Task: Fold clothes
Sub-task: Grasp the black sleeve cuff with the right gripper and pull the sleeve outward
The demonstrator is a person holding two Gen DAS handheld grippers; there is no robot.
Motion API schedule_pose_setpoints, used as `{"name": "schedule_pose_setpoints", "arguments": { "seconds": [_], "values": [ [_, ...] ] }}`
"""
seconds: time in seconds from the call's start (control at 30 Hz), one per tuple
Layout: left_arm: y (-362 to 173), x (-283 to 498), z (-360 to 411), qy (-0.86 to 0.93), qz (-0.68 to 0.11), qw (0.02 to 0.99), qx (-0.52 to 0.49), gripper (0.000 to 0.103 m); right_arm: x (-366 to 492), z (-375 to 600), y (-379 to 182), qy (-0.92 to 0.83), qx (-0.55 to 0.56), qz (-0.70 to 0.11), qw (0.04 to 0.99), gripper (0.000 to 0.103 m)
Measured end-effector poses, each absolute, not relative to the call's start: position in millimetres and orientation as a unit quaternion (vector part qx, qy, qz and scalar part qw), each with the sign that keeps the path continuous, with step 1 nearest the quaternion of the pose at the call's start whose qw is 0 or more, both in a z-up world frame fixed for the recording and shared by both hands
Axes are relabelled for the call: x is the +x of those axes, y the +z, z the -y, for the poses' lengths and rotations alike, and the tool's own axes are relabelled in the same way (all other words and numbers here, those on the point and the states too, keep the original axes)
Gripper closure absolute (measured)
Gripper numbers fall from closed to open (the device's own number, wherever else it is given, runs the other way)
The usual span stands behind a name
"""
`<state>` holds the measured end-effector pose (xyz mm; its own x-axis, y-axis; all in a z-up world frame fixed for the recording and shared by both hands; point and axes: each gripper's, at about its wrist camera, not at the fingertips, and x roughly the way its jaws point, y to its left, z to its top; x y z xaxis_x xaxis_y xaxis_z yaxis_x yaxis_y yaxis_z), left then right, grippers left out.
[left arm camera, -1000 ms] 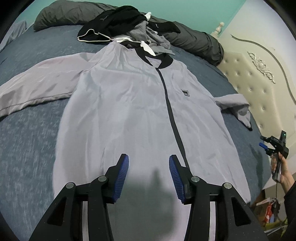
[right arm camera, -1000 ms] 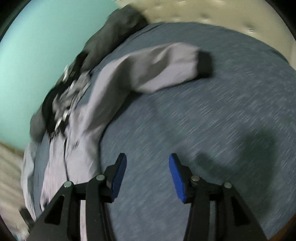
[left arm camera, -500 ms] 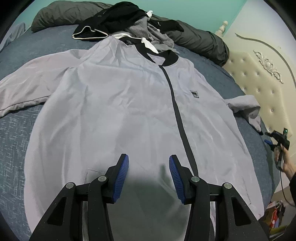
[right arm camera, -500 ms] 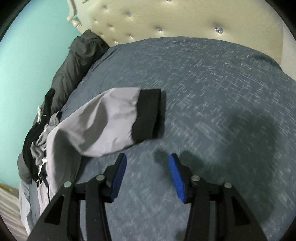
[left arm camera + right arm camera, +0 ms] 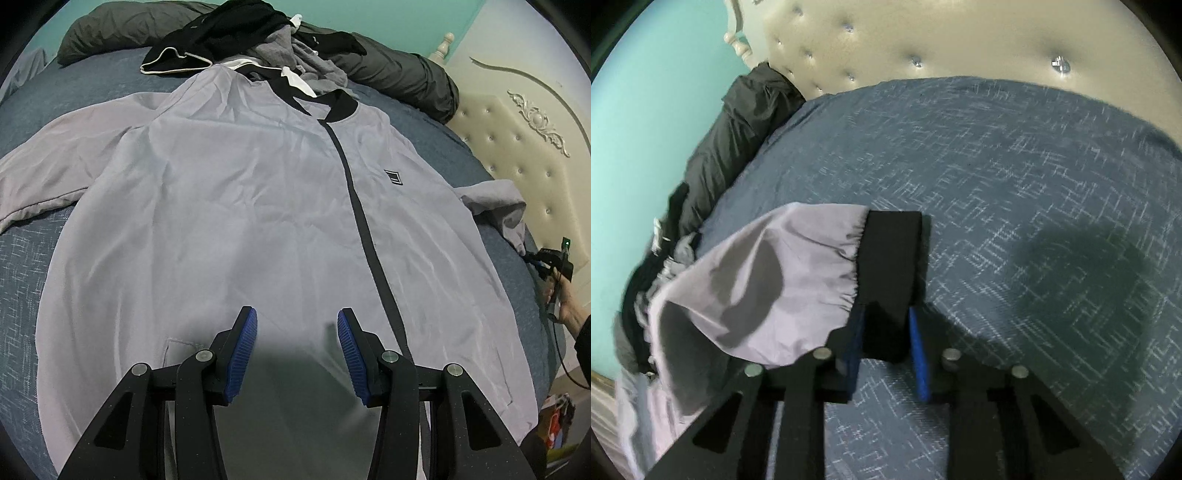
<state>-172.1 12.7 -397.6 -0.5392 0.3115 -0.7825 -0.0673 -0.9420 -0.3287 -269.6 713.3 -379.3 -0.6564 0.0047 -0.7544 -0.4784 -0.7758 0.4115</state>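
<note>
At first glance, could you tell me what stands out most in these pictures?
A pale grey jacket with a black zip strip lies spread front-up across the blue bed. The right gripper has its fingers around the black cuff of one sleeve, while the left gripper hovers open above the hem.

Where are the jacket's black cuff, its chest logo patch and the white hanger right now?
black cuff (image 5: 892,254), right wrist view, on the cuff's flat middle, above the gripper fingers.
chest logo patch (image 5: 393,177), left wrist view, on the patch's centre.
white hanger (image 5: 173,62), left wrist view, on its wire loop.
</note>
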Motion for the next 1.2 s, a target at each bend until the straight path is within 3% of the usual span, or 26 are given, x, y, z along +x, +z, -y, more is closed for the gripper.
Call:
{"name": "schedule_pose_setpoints", "arguments": {
  "seconds": [0.1, 0.43, 0.67, 0.93, 1.1, 1.17, 1.2],
  "values": [
    [-396.8, -171.1, -12.8, 0.868, 0.131, 0.109, -0.466, 0.053, -263.4, -714.4, -371.6, 0.862, -0.386, -0.297, 0.137, 0.1],
    [-384.5, -162.4, -9.2, 0.874, 0.132, 0.114, -0.454, 0.053, -203.8, -734.8, -289.1, 0.886, -0.362, -0.266, 0.113, 0.1],
    [-378.3, -158.0, -6.7, 0.876, 0.135, 0.119, -0.448, 0.053, -154.9, -762.6, -260.2, 0.879, -0.375, -0.256, 0.143, 0.1],
    [-379.9, -157.7, -7.7, 0.873, 0.138, 0.125, -0.451, 0.053, -148.3, -764.8, -315.4, 0.83, -0.482, -0.233, 0.155, 0.099],
    [-384.0, -158.5, -11.4, 0.869, 0.136, 0.131, -0.458, 0.053, -147.4, -771.2, -325.9, 0.828, -0.466, -0.264, 0.169, 0.095],
    [-385.3, -159.1, -14.7, 0.868, 0.134, 0.134, -0.459, 0.053, -150.1, -773.0, -328.3, 0.829, -0.458, -0.274, 0.167, 0.091],
    [-385.8, -159.5, -16.6, 0.867, 0.133, 0.137, -0.46, 0.053, -151.5, -773.9, -329.5, 0.83, -0.454, -0.279, 0.167, 0.082]
  ]
}}
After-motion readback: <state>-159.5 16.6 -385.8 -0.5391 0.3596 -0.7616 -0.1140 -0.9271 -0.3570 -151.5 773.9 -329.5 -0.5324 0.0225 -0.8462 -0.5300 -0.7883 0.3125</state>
